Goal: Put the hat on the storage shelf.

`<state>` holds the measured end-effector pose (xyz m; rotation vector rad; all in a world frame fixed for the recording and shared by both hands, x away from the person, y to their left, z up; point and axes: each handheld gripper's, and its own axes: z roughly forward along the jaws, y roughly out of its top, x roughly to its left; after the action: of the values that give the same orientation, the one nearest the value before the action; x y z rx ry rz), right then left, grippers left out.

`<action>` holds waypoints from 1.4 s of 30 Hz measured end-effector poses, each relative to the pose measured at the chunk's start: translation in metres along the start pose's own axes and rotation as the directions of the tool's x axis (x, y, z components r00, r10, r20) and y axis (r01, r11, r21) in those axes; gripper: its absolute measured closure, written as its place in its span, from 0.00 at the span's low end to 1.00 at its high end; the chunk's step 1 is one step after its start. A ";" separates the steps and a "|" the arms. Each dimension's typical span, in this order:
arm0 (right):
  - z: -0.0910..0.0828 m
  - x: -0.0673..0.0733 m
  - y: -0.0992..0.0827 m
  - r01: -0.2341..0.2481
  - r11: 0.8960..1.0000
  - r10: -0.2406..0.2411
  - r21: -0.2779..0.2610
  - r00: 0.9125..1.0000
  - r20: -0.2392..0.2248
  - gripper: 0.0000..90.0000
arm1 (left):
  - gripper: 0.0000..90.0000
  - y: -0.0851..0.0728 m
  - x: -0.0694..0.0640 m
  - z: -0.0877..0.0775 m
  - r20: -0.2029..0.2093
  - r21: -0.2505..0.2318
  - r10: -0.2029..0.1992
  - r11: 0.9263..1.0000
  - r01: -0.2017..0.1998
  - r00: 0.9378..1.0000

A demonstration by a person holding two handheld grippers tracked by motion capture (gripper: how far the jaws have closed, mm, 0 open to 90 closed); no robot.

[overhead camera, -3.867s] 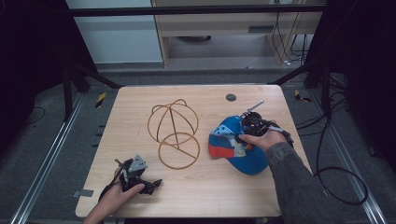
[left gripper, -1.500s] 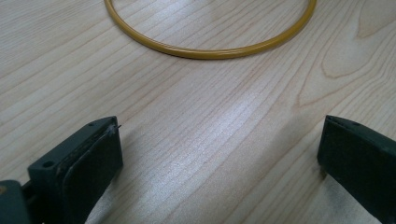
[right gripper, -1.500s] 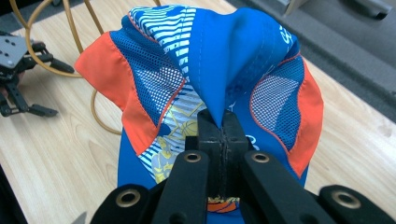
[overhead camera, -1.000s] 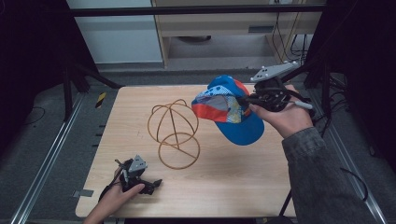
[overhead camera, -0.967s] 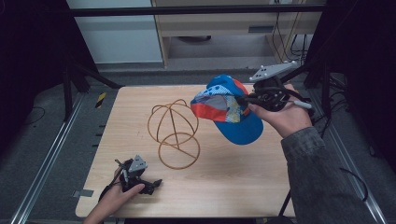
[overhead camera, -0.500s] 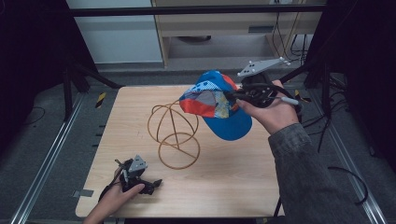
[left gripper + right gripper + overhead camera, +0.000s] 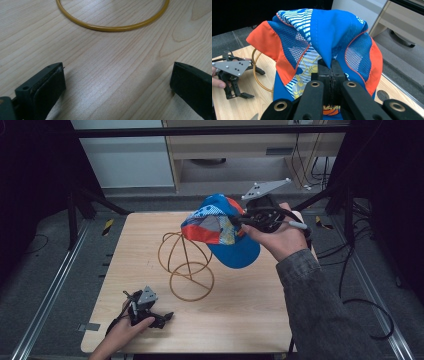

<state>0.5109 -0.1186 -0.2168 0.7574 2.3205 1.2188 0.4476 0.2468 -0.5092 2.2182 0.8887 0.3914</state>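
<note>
The right tool point(image 7: 239, 221) is pinching the blue, orange and patterned fabric cap point(image 7: 220, 231), holding it in the air just above the golden wire dome-shaped stand point(image 7: 186, 262). The left tool point(image 7: 159, 318) is resting spread on the wooden desk point(image 7: 250, 310).

Wooden table point(image 7: 250, 305): wire stand point(image 7: 186, 265), left gripper point(image 7: 150, 312) apparently resting.
</note>
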 end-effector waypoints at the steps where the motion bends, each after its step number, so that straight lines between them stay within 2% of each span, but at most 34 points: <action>1: 0.001 0.000 0.001 0.001 1.000 -0.001 -0.001 1.000 0.000 1.00 | 0.00 0.000 0.000 0.000 0.000 0.000 0.000 1.000 0.000 1.000; 17: 0.011 0.008 0.018 0.021 1.000 -0.021 -0.007 1.000 -0.013 1.00 | 0.00 0.000 0.000 0.000 -0.002 0.000 0.002 1.000 -0.002 1.000; 23: 0.019 0.010 0.030 0.027 1.000 -0.027 -0.006 0.999 -0.028 1.00 | 0.00 0.000 0.000 0.000 -0.002 -0.001 0.002 1.000 -0.002 1.000; 32: 0.043 0.020 0.046 0.058 0.998 -0.057 0.024 0.997 -0.051 1.00 | 0.00 0.000 0.000 0.000 0.000 0.000 0.004 1.000 -0.004 1.000; 42: 0.069 0.028 0.050 0.042 0.999 -0.039 0.029 0.995 -0.095 1.00 | 0.00 0.000 0.000 0.000 0.001 -0.002 0.001 1.000 -0.001 1.000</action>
<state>0.5428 -0.0348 -0.2143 0.6731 2.4240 1.2276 0.4480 0.2466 -0.5092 2.2172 0.8862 0.3915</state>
